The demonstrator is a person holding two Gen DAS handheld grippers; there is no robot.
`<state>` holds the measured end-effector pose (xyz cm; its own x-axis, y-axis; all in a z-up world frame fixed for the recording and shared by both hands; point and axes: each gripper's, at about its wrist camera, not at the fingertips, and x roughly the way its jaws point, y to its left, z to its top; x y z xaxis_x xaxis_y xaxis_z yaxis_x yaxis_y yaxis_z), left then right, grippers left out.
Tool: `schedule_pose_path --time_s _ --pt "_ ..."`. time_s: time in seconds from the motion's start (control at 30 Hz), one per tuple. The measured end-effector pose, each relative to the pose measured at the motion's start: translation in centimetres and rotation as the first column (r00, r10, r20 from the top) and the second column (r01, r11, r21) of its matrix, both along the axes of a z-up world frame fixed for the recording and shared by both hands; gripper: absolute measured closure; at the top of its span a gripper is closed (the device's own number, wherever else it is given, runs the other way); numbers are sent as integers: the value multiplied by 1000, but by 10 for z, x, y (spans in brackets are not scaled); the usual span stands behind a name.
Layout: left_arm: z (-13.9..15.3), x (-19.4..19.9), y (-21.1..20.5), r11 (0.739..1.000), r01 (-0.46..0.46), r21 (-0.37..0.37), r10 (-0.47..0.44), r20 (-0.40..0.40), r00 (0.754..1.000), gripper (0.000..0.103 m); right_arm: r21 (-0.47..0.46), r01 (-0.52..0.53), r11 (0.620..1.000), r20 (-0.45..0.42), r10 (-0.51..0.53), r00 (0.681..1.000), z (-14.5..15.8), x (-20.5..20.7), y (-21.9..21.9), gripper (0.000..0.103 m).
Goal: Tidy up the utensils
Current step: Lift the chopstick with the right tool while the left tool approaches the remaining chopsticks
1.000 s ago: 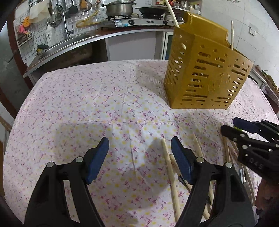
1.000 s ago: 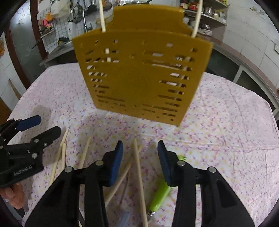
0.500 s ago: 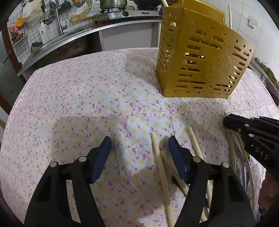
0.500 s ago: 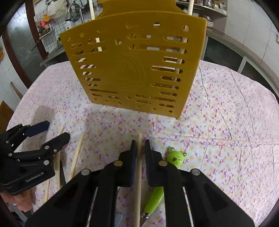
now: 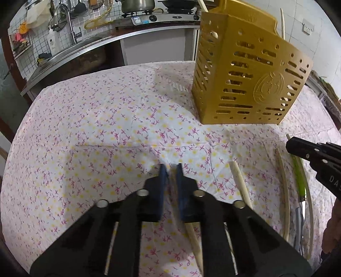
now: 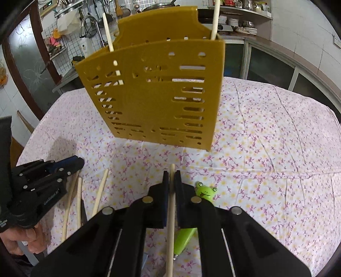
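A slotted mustard-yellow utensil holder (image 5: 247, 76) (image 6: 157, 95) stands on the flowered tablecloth with two chopsticks (image 6: 214, 19) upright in it. My right gripper (image 6: 171, 173) is shut on a wooden chopstick (image 6: 170, 225) that runs between its jaws, in front of the holder. My left gripper (image 5: 170, 167) is shut with nothing between its jaws, low over the cloth left of the loose chopsticks (image 5: 240, 185). A green frog-headed utensil (image 6: 204, 190) lies just right of my right gripper.
More loose chopsticks (image 6: 100, 191) lie on the cloth between the grippers. A kitchen counter with a sink (image 5: 70, 53) and stove (image 5: 157, 17) runs behind the table. The tablecloth (image 5: 96, 127) stretches bare to the left.
My left gripper closed from wide open to shut, empty. My right gripper closed on the chopstick and lifted a little, drawing back from the holder.
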<state>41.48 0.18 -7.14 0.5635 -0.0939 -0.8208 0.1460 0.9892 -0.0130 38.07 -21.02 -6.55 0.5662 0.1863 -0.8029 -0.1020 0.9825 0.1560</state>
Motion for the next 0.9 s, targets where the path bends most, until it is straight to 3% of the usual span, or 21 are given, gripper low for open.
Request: schedule_pose_path --time_s 0.33,0.6,0.73,0.8,0.9 --pt "21 -5 10 999 -17 -36 18 30 999 103 6 6 1000 24 -6 1000 13 -1 -5 97" --pt "19 -6 7 999 -18 -47 18 8 1000 103 4 8 1000 27 -8 1000 14 -1 -5 97" --pt "27 -11 4 999 -41 -32 43 48 998 82 8 14 1000 20 -14 1000 9 -2 -7 97" --pt "31 -13 2 999 -43 -20 45 69 997 82 8 12 1000 19 -12 1000 7 -1 -9 97" --pt "21 -9 -5 1000 -16 -26 17 32 999 82 9 13 1000 17 -13 1000 6 1 -8 97"
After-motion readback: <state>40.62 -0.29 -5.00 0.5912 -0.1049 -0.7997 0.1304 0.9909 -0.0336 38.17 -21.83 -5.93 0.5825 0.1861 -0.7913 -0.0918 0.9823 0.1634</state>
